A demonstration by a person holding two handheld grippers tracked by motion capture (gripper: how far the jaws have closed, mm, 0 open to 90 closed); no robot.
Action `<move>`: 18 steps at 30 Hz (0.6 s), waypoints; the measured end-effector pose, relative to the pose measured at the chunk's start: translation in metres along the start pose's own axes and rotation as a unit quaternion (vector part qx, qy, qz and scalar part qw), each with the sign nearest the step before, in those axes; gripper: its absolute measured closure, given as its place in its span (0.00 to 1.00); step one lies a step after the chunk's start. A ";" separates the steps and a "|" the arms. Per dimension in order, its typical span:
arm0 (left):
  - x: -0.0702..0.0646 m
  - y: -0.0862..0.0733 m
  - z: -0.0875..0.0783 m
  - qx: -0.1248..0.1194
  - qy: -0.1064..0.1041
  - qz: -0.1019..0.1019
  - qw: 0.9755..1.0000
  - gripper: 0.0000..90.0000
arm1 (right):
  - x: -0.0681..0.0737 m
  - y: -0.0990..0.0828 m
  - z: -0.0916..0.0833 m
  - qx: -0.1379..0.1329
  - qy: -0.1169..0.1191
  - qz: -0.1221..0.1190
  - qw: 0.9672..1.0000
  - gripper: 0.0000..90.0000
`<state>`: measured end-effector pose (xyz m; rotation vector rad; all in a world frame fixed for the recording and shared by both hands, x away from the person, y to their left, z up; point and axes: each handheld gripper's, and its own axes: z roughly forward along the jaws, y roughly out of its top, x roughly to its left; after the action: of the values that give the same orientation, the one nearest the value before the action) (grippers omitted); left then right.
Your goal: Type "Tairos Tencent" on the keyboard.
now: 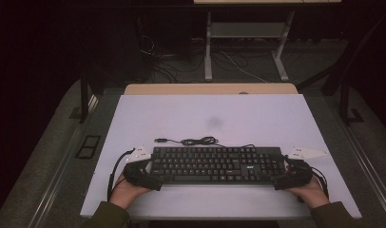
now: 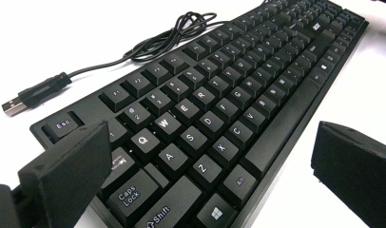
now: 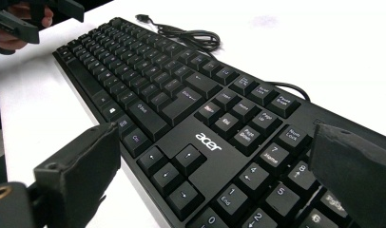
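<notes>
A person brackets a black Acer keyboard [image 1: 215, 165] with left gripper [image 1: 142, 175] and right gripper [image 1: 290, 176], jaws wide, apparently poised to clamp both ends and lift.

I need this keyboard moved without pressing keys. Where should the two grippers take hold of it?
Grip the keyboard by its two short ends, the left gripper coming from the left, the right gripper from the right. It lies flat, long and thin, so end grips should balance it; jaws should pinch the edge frame, not keys.
</notes>
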<state>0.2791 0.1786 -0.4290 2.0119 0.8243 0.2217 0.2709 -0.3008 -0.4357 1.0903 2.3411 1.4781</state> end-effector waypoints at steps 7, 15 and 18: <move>-0.001 0.002 0.001 -0.004 -0.002 -0.005 1.000 0.00 | 0.002 0.002 0.002 0.007 0.003 -0.008 1.000 0.04; -0.001 0.000 0.002 0.001 -0.011 -0.006 1.000 0.00 | 0.005 0.008 0.009 0.007 0.014 -0.014 1.000 0.04; -0.002 0.001 0.002 0.000 -0.013 -0.006 1.000 0.00 | 0.007 0.010 0.013 0.007 0.020 -0.014 1.000 0.04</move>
<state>0.2791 0.1761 -0.4293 2.0047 0.8195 0.1895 0.2771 -0.2844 -0.4322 1.0353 2.3865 1.4906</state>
